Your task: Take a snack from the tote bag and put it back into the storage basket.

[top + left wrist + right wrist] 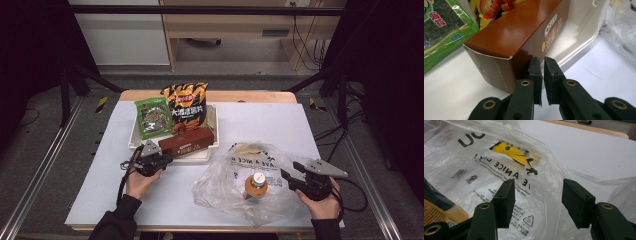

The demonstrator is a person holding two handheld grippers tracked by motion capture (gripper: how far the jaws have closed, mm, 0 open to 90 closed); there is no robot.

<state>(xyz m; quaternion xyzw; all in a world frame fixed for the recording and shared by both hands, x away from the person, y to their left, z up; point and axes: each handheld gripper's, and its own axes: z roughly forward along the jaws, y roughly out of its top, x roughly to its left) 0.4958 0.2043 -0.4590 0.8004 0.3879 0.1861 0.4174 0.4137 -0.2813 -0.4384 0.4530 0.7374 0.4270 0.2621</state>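
Left gripper jaws nearly together, empty, just beside brown box at front of white tray. Right gripper jaws apart, poised at clear plastic bag holding orange bottle. Green packet, chip bag upright behind box.

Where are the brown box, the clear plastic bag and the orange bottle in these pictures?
Brown box [524,32], left gripper view, its glossy top face.
Clear plastic bag [499,167], right gripper view, its printed side.
Orange bottle [257,184], high view, just below its cap, inside the bag.
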